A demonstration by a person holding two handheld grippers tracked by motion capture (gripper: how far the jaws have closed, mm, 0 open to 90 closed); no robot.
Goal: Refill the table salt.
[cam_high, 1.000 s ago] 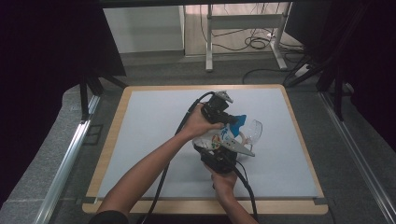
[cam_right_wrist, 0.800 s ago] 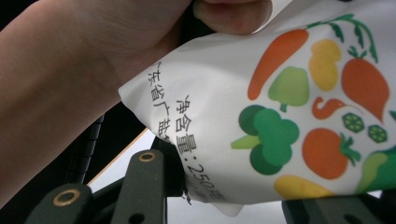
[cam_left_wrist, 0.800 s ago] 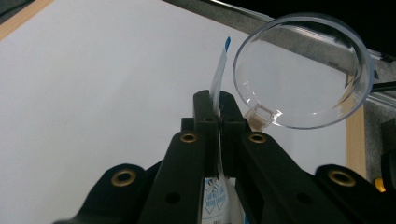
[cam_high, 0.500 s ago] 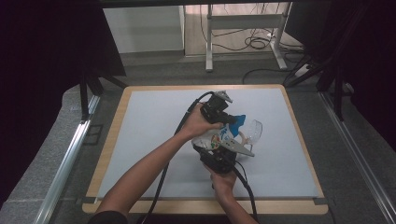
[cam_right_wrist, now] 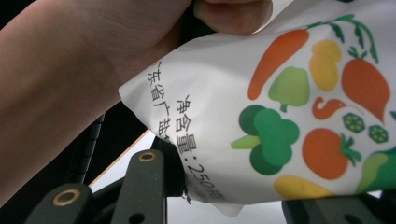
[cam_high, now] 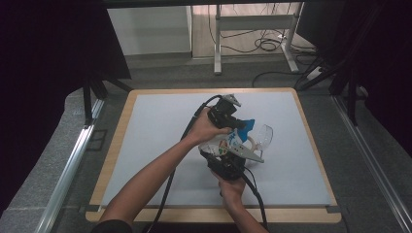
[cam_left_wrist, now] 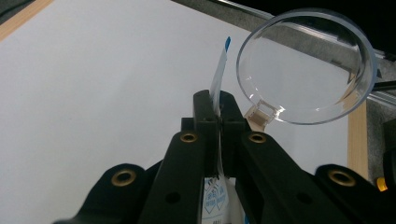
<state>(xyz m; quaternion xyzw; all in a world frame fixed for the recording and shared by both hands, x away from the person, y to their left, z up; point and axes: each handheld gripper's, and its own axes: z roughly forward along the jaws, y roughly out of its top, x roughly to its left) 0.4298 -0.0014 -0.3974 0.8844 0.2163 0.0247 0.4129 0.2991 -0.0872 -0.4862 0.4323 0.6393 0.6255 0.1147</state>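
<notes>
**Bag held between two grippers above the mat, goggles alongside**

High view, fixed camera: I have both grippers meeting near the middle of the tabletop (cam_high: 160, 126), a little toward its right edge. My left gripper (cam_high: 232, 127) and my right gripper (cam_high: 224, 158) share one white bag (cam_high: 224, 144) printed with vegetables and a blue strip at its top.

Left gripper view: my left gripper (cam_left_wrist: 218, 119) is clenched on the thin top edge of the bag (cam_left_wrist: 218, 81), the jaws nearly meeting with only the flat film between them.

Right gripper view: my right gripper's jaws stand apart at either side of the bag's (cam_right_wrist: 261, 116) lower body, one at its left edge and one under its right corner; I read this as a grasp on the full part of the pouch, though the pads themselves are hidden behind it.

Progress, as I judge it: the pick-up is done, since the bag is lifted and stretched between the two grips. Opening it, or setting it down, is left; the top shows no tear.

Surroundings: clear goggles (cam_high: 260, 138) lie on the mat just beside the bag, toward the right edge, with one lens (cam_left_wrist: 306, 70) directly ahead of my left jaws. I would count them as the obstacle to any forward pull. My trailing cables (cam_high: 180, 145) cross the near edge.
</notes>
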